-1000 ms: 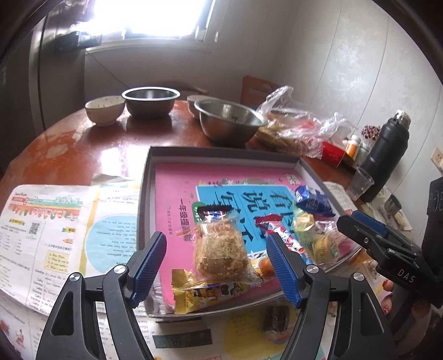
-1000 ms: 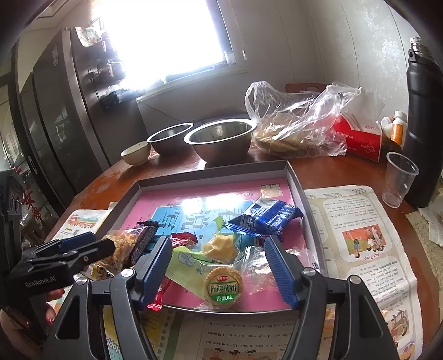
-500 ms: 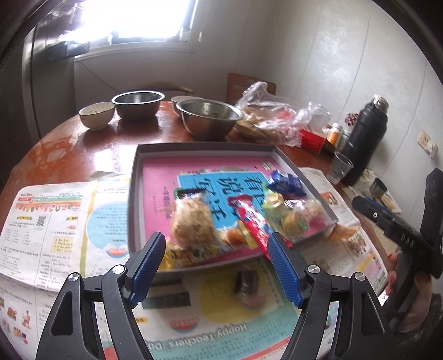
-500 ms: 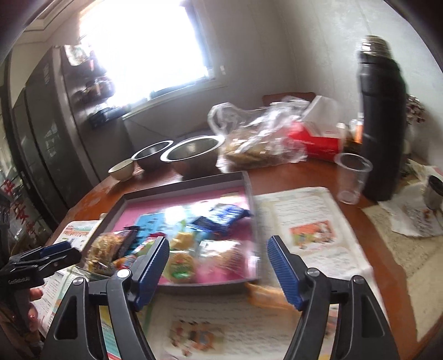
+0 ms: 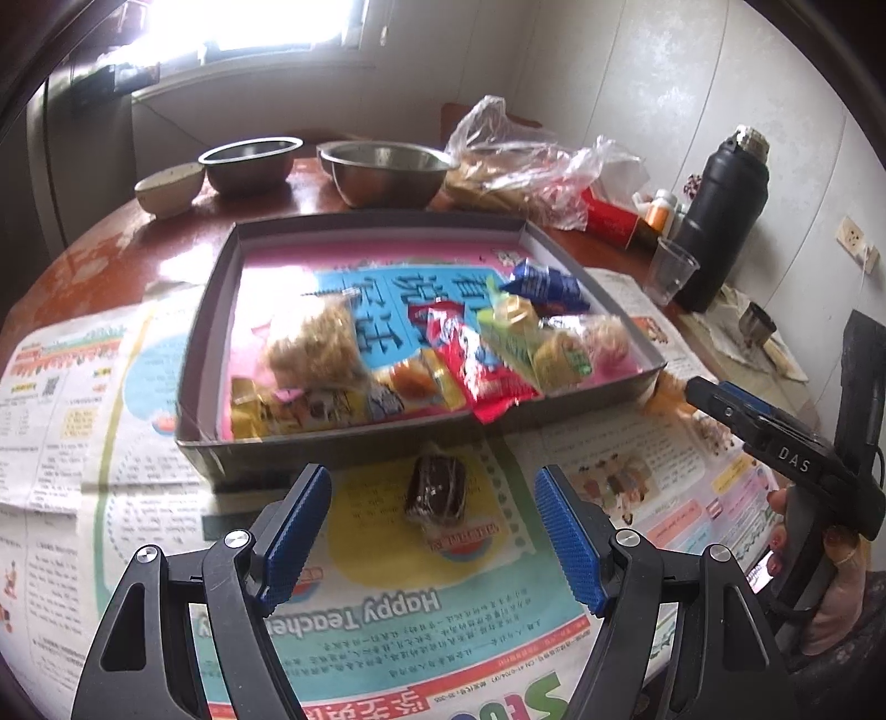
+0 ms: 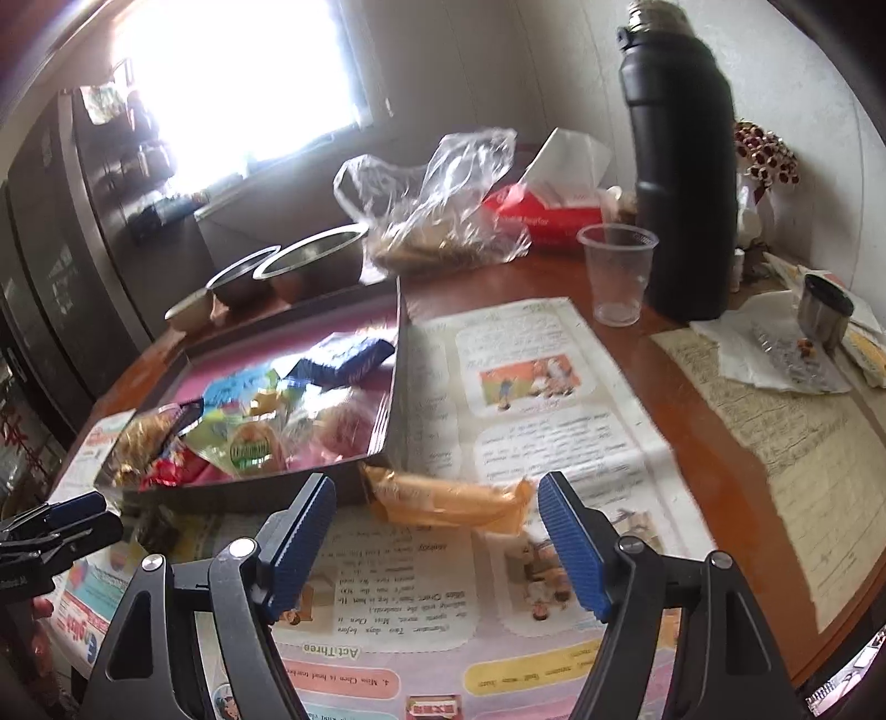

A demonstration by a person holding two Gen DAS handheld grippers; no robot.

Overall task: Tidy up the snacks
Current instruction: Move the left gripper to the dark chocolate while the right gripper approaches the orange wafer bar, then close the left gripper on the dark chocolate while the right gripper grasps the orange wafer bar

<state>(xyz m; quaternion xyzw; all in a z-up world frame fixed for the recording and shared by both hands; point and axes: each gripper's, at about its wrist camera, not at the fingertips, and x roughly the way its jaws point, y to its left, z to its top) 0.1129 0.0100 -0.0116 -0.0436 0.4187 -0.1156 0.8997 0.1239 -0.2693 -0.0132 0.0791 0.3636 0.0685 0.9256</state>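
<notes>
Dark choc snack (image 5: 436,490) ahead of spread L gripper (image 5: 432,540), prob. untouched.

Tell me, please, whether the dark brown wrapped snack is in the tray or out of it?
Out. The dark brown snack lies on the newspaper just in front of the tray's near wall, ahead of the open left gripper.

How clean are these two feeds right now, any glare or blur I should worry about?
Left wrist view: window blown out, glare on the table; snacks in the tray smeared, the dark wrapped snack readable. Right wrist view: window overexposed; tray snacks and the orange packet motion-blurred. Fisheye bends the edges in both.
</notes>
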